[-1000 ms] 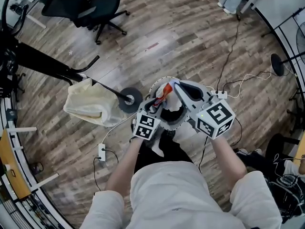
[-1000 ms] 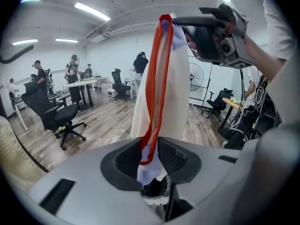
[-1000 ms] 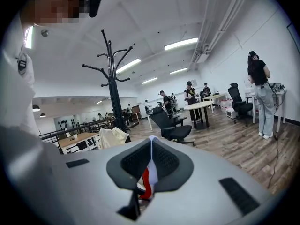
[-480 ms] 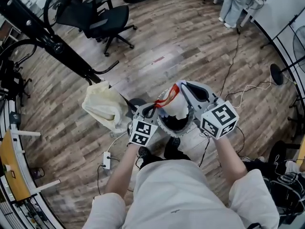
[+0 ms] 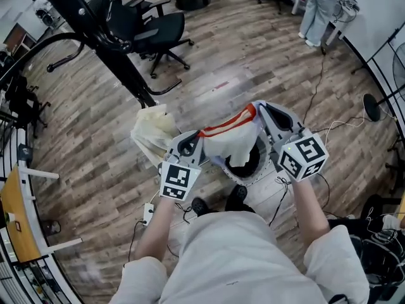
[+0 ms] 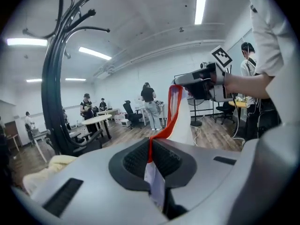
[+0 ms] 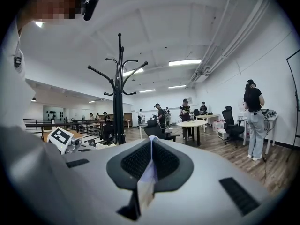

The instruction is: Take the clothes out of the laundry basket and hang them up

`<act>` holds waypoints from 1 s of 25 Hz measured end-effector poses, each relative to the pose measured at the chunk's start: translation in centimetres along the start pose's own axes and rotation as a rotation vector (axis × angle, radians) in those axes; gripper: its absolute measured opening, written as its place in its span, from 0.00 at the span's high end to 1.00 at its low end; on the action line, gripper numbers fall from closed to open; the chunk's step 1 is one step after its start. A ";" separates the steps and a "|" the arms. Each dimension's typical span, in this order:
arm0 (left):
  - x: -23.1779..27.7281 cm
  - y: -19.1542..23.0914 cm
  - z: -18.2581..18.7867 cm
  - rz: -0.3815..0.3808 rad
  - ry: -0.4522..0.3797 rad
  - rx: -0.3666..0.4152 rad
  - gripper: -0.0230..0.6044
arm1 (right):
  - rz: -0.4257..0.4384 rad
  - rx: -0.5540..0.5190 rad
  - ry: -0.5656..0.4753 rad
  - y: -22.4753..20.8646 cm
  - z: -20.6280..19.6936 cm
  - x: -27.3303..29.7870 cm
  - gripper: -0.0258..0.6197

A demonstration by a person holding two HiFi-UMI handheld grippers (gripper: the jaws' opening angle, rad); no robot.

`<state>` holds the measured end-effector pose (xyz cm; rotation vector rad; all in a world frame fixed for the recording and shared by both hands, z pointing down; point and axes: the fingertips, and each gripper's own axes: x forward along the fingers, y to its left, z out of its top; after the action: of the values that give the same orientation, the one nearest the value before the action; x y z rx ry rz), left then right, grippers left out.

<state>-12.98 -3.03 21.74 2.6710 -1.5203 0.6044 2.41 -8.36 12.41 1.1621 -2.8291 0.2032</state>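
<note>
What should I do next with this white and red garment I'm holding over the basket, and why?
Probably swing it left toward the coat rack. The left claw and right claw are both shut on the garment, which hangs stretched between them above the laundry basket. The rack stands close by, with a cream cloth already on it.

Your arms reach forward; your grey left gripper (image 5: 200,134) has just closed on the white red-edged cloth (image 5: 235,142), and your grey right gripper (image 5: 259,108) pinches it too.
</note>
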 end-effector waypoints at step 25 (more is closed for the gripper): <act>-13.1 11.9 17.8 0.270 -0.192 0.290 0.92 | 0.088 -0.318 -0.191 5.7 15.1 5.7 0.93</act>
<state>-23.06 -1.97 -1.27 2.8227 -2.0116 0.6380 -5.97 -10.61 -2.37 1.0373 -2.9283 -0.3603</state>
